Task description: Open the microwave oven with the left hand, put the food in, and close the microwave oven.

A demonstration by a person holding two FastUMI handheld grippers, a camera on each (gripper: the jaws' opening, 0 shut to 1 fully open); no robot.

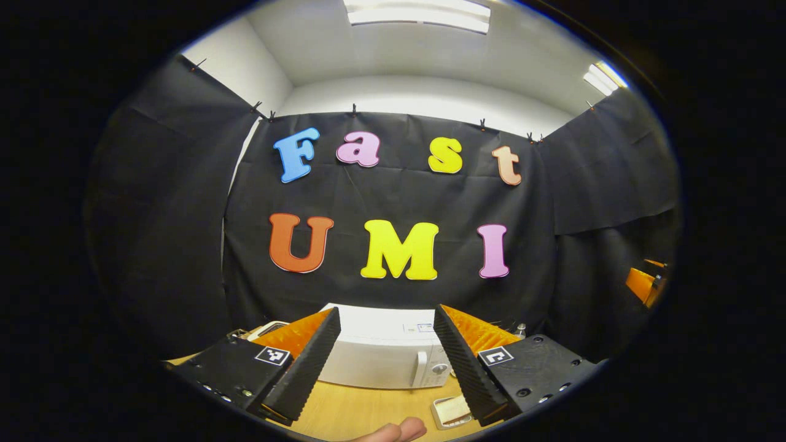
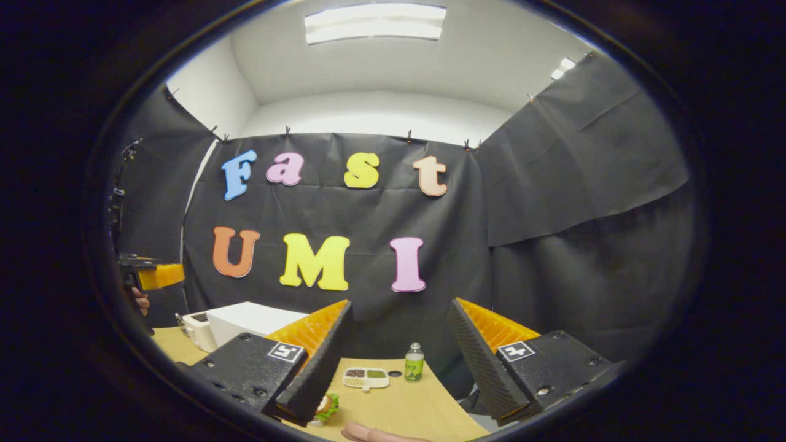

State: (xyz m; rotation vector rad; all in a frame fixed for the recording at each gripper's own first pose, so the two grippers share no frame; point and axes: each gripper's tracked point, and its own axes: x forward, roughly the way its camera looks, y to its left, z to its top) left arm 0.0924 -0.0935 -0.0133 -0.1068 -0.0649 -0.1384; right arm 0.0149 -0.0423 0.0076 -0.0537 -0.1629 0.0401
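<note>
The white microwave stands shut on the wooden table, its handle on the right side of the door. My left gripper is open, hovering in front of and above it, holding nothing. In the right gripper view the microwave sits at the far left. My right gripper is open and empty above the table. Under its left finger lies a small burger-like food item with green lettuce. A white compartment tray of food rests farther back.
A green bottle stands beside the tray, with a small dark cap between them. A white appliance sits left of the microwave. A small white tray lies near the table's front. A fingertip shows at the bottom.
</note>
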